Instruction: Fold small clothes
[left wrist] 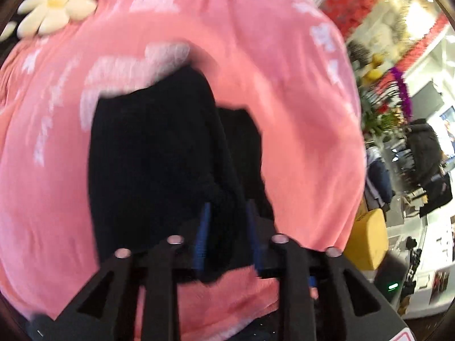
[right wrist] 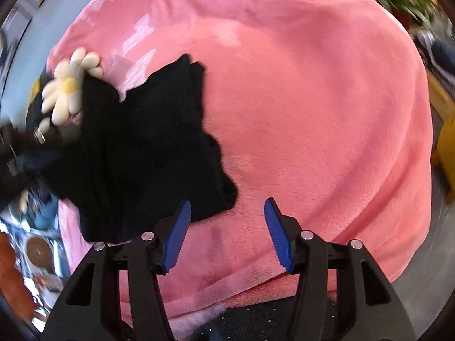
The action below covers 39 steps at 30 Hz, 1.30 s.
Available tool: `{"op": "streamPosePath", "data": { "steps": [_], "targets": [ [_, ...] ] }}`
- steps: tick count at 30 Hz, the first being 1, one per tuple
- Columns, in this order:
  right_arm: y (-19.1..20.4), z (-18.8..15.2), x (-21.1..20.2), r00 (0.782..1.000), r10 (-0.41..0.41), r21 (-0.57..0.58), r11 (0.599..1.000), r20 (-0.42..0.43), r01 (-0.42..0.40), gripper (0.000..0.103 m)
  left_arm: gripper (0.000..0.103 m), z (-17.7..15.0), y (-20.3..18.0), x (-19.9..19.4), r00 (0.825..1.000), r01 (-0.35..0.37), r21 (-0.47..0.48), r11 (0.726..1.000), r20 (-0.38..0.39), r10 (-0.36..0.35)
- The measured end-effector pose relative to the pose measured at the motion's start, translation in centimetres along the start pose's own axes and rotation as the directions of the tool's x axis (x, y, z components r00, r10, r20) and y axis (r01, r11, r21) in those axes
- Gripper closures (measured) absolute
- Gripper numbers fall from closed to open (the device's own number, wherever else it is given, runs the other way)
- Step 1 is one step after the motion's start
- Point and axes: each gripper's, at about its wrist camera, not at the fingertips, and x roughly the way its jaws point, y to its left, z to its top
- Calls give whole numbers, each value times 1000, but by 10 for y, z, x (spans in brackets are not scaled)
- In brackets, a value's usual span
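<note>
A pink fleece blanket (right wrist: 298, 108) covers the surface. The left hand-held gripper (left wrist: 229, 227) is clamped on the black garment (left wrist: 148, 153), which hides its pads. Only the right view shows the right hand-held gripper (right wrist: 227, 227), parted over bare blanket beside the garment.

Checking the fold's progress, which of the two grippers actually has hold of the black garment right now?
The left gripper: its blue fingers are closed on the black garment. The right gripper is open over the pink blanket.

A pink fleece blanket (right wrist: 298, 113) was spread across the surface. A white daisy-shaped cushion (right wrist: 68, 85) was seen near its left edge. A yellow stool (left wrist: 369, 241) and flower arrangements (left wrist: 381, 113) were visible beyond the blanket's right side.
</note>
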Motion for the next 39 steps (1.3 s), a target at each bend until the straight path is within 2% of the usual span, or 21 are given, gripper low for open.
{"op": "streamPosePath", "data": {
  "steps": [1, 3, 7, 8, 9, 11, 13, 15, 16, 18, 21, 24, 26, 27, 28, 29, 30, 32, 34, 35, 39],
  "targets": [
    [-1, 1, -2, 1000, 17, 7, 1000, 8, -17, 51, 71, -6, 2, 3, 1000, -5, -12, 1000, -1, 5],
    [1, 4, -10, 998, 51, -4, 999, 27, -51, 50, 59, -16, 10, 2, 1000, -20, -29, 999, 3, 20],
    [30, 26, -12, 986, 164, -85, 983, -6, -164, 49, 55, -30, 34, -17, 997, -78, -61, 995, 22, 79],
    [38, 32, -9, 981, 192, -95, 977, -20, -193, 47, 55, -33, 38, -21, 996, -89, -63, 994, 26, 91],
    [46, 39, -4, 976, 213, -101, 971, -39, -216, 35, 54, -35, 43, -26, 993, -113, -65, 991, 30, 115],
    [66, 50, 15, 967, 241, -112, 962, -82, -249, 32, 54, -37, 55, -33, 989, -145, -66, 987, 24, 146],
    [80, 56, 38, 965, 226, -129, 961, -136, -243, 32, 54, -41, 65, -40, 987, -156, -74, 985, 19, 157],
    [92, 54, 65, 968, 155, -167, 968, -198, -189, 32, 53, -44, 72, -45, 988, -152, -86, 985, 20, 155],
    [97, 52, 72, 969, 127, -187, 968, -210, -168, 37, 52, -46, 75, -47, 988, -153, -88, 984, 22, 155],
    [106, 51, 76, 964, 131, -217, 959, -232, -182, 94, 48, -48, 78, -49, 987, -159, -92, 983, 25, 161],
    [123, 63, 24, 974, 197, -305, 926, -111, -222, 94, 48, -47, 77, -50, 989, -142, -92, 986, 27, 145],
    [112, 69, -13, 975, 218, -313, 924, -46, -221, 94, 48, -44, 72, -51, 992, -121, -77, 990, 34, 124],
    [97, 66, -3, 990, 136, -325, 935, -44, -143, 93, 48, -43, 67, -49, 992, -117, -68, 991, 33, 120],
    [88, 62, 14, 994, 79, -340, 935, -76, -101, 89, 48, -43, 65, -46, 993, -113, -67, 991, 29, 115],
    [74, 54, 42, 988, 5, -341, 938, -153, -57, 87, 48, -43, 64, -43, 994, -107, -70, 992, 24, 109],
    [66, 48, 57, 980, -29, -335, 941, -197, -39, 86, 48, -43, 63, -38, 995, -94, -79, 993, 13, 95],
    [59, 46, 59, 978, -5, -310, 949, -206, -61, 85, 48, -43, 61, -33, 997, -81, -88, 993, -2, 81],
    [58, 53, 37, 986, 65, -272, 957, -151, -104, 83, 48, -44, 59, -27, 997, -69, -98, 993, -21, 68],
    [61, 69, 19, 989, 108, -251, 959, -98, -130, 74, 48, -44, 57, -22, 996, -81, -94, 992, -32, 78],
    [65, 77, 17, 989, 120, -252, 958, -91, -140, 67, 48, -43, 55, -21, 996, -83, -89, 992, -33, 81],
    [79, 117, 38, 991, 100, -277, 953, -86, -120, 55, 47, -39, 48, -13, 995, -97, -71, 993, -35, 95]
  ]
}}
